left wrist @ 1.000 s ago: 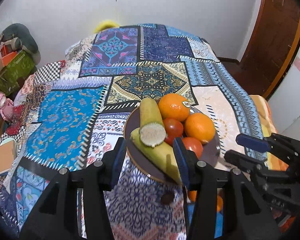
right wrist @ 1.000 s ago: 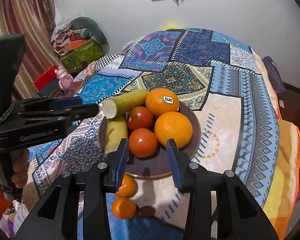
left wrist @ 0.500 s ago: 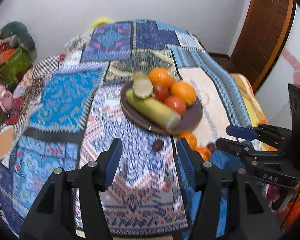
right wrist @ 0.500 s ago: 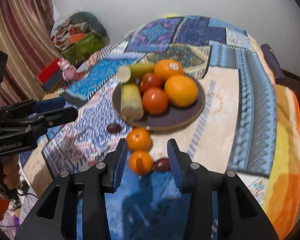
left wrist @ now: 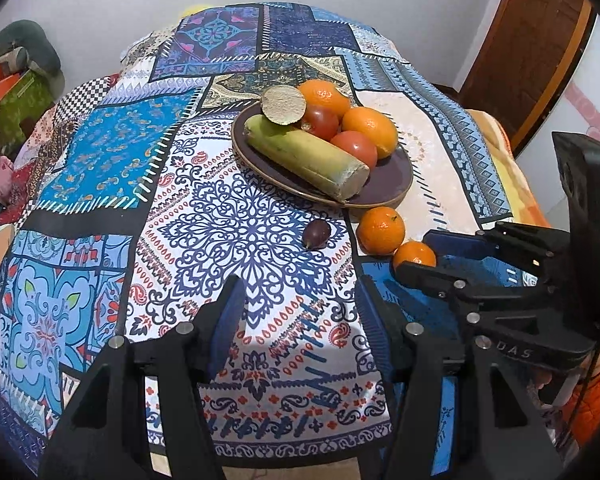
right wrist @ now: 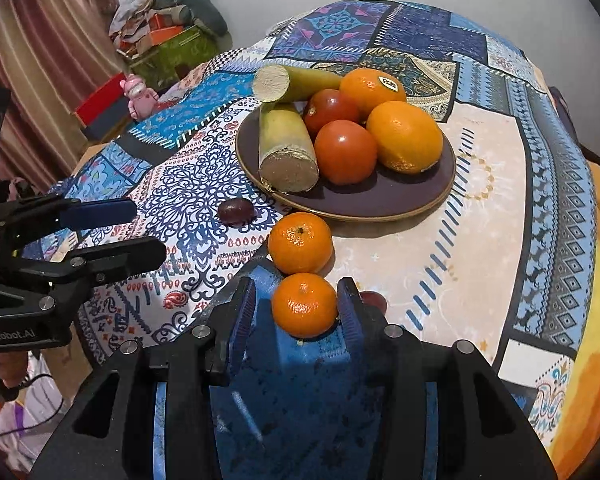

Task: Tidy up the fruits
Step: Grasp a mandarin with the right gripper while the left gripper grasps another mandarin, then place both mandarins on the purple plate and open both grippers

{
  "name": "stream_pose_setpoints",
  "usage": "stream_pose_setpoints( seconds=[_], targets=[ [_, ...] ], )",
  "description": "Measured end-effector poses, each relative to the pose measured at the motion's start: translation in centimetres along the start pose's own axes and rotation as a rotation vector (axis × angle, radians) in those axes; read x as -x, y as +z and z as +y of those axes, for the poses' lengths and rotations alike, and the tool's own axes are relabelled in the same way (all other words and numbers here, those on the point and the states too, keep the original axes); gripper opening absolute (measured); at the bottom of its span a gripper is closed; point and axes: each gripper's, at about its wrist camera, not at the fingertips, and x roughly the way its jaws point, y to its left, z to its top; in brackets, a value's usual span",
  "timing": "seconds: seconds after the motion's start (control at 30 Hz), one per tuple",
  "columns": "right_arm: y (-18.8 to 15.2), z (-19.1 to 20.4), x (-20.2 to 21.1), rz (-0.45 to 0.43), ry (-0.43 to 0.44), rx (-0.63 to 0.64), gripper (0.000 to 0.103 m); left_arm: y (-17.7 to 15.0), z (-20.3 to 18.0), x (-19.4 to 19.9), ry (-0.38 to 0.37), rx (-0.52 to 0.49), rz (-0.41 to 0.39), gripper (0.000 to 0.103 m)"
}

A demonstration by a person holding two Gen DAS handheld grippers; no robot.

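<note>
Fruits are split between a dark brown plate (right wrist: 440, 192) and the patchwork tablecloth (right wrist: 500, 240) in front of it. On the plate: two oranges, one stickered (right wrist: 372, 88) and one nearer (right wrist: 404, 136), two tomatoes (right wrist: 345, 151) packed against them, and two cut sugarcane sections, one lying flat (right wrist: 286, 148) and one propped across the back (right wrist: 296, 78).

Off the plate, two tangerines are seen on the cloth, touching each other. The farther one (right wrist: 300, 242) sits just beside the plate rim. The nearer tangerine (right wrist: 304, 305) is bracketed by the right gripper (right wrist: 296, 312): its jaws are opening, with the fruit between the blue pads. The right pad appears to be at the peel, a gap is visible on the left side, so no firm grip is shown. A small dark red fruit (right wrist: 374, 300) is partly hidden behind the right finger; its kind cannot be told.

A dark purple passion fruit (left wrist: 317, 233) lies alone on the white-and-blue patterned patch, near the plate and well apart from the tangerines.

The left gripper (left wrist: 300, 312) is held above the cloth at a moderate opening, nothing between its pads, pointed toward the passion fruit.

A pink toy figure (right wrist: 138, 90) and piled boxes (right wrist: 160, 40) are seen beyond the table edge.
</note>
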Motion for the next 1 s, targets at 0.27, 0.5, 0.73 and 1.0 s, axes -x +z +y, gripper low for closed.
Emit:
stream_pose_setpoints(
  seconds=[0.27, 0.5, 0.73, 1.0],
  targets=[
    [-0.4, -0.3, -1.3, 0.049, -0.015, 0.026, 0.033, 0.2, -0.7, -0.6, -0.011, -0.022, 0.007, 0.057],
    [-0.3, -1.4, 2.2, -0.048, 0.01, -0.032, 0.033, 1.3, -2.0, -0.8, -0.034, -0.031, -0.002, 0.057],
    [-0.5, -4.2, 5.0, -0.116, -0.055, -0.092, 0.033, 2.2, -4.7, -2.7, -0.054, -0.07, 0.012, 0.057],
    [-0.9, -5.6, 4.9, -0.123, -0.046, -0.129, 0.033, 3.2, -6.2, -5.9, 0.005, -0.094, 0.044, 0.047]
  ],
)
